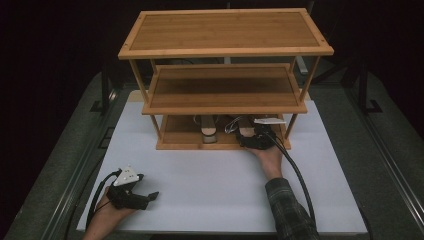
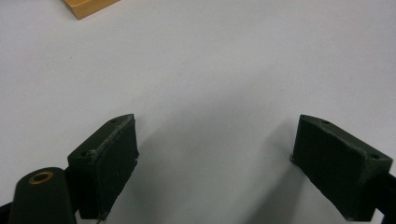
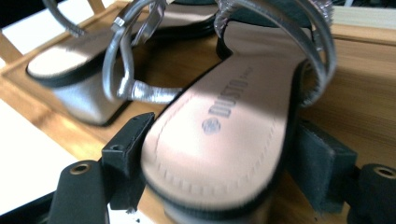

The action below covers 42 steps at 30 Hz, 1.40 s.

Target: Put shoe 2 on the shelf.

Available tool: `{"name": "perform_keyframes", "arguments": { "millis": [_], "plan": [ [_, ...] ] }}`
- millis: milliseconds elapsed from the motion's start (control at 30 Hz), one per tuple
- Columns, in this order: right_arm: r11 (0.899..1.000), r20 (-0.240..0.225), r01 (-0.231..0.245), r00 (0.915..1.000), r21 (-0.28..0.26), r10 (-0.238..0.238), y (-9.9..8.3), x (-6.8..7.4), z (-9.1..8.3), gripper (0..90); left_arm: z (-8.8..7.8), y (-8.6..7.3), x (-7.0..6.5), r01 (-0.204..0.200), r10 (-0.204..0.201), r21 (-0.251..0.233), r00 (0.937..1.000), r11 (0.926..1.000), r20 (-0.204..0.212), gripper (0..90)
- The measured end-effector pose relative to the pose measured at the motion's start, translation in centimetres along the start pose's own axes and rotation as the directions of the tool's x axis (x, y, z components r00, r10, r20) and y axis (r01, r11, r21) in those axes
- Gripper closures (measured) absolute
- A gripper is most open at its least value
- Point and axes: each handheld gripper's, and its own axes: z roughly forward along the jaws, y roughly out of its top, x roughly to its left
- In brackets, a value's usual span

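1. The bamboo rack (image 1: 225, 80) stands at the far edge of the white tabletop (image 1: 210, 170); its bottom shelf (image 3: 364, 93) carries two sandals.
2. The right-hand sandal (image 3: 224, 126) lies heel-out at the shelf's front edge, toward its right end, with the other sandal (image 3: 79, 79) just beside it.
3. The right claw (image 3: 224, 163) straddles that sandal's heel, a jaw on each side of the sole, clamped or very nearly so; judging from the snug fit, the grip looks ready.
4. The left claw (image 2: 215, 158) rests near the tabletop's near-left corner, jaws wide apart with nothing between them.
5. To do this step well, I would keep the squeeze on the sole's edges, move the sandal level and straight, and keep its silver straps (image 3: 280, 28) from snagging the neighbour's strap (image 3: 126, 56).
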Motion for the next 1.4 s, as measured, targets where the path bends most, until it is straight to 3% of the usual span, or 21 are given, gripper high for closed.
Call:
{"name": "perform_keyframes", "arguments": {
  "millis": [67,100,167,267,367,433,533,833,1133,1200,1400],
  "plan": [
    [0.999,-0.012,-0.001,0.9999,0.04,0.001,-0.2,0.1,-1.2,28.2,0.0,0.0,0.0,0.001,-0.001,-0.001,1.0,1.0,0.0,13.0],
    [0.999,-0.012,-0.001,0.9999,0.04,0.001,-0.2,0.1,-1.2,28.2,0.0,0.0,0.0,0.001,-0.001,0.0,1.0,1.0,0.0,13.0],
    [0.999,-0.023,0.044,0.9988,0.022,-0.043,-0.4,-0.1,-1.8,30.6,0.0,0.0,0.0,0.001,-0.001,-0.002,1.0,1.0,-0.002,13.0],
    [0.998,-0.031,0.05,0.9983,0.036,-0.049,-0.8,-0.5,-2.9,31.2,0.0,0.0,0.0,0.004,-0.004,-0.003,1.0,1.0,-0.001,13.0],
    [0.996,-0.059,0.083,0.995,0.042,-0.08,-1.4,-1.3,-3.7,42.5,0.0,0.0,0.0,0.003,-0.003,-0.003,1.0,1.0,-0.001,13.0],
    [0.995,-0.073,0.086,0.9939,0.046,-0.082,-1.6,-1.5,-3.8,45.3,0.0,0.0,0.0,0.003,-0.003,-0.003,1.0,1.0,-0.001,13.0],
    [0.995,-0.098,0.092,0.9914,0.048,-0.087,-1.6,-1.5,-3.6,48.2,0.0,0.0,0.0,0.001,-0.001,0.0,1.0,1.0,-0.001,13.0],
    [0.992,-0.111,0.122,0.9868,0.037,-0.117,-1.2,0.0,-2.4,46.7,0.0,0.0,0.0,0.001,-0.001,0.0,1.0,1.0,0.0,13.0],
    [0.982,-0.122,0.18,0.9775,0.053,-0.172,0.4,1.2,-0.5,44.3,0.0,0.0,0.0,0.001,-0.001,0.0,1.0,1.0,0.001,13.0],
    [0.979,-0.112,0.2,0.9745,0.04,-0.194,0.5,1.1,-0.3,44.3,0.0,0.0,0.0,0.001,-0.001,0.0,1.0,1.0,0.001,13.0],
    [0.981,-0.099,0.191,0.9772,0.023,-0.188,0.3,0.8,0.5,44.2,0.0,0.0,0.0,0.001,-0.001,0.001,1.0,1.0,0.001,13.0]
  ]
}}
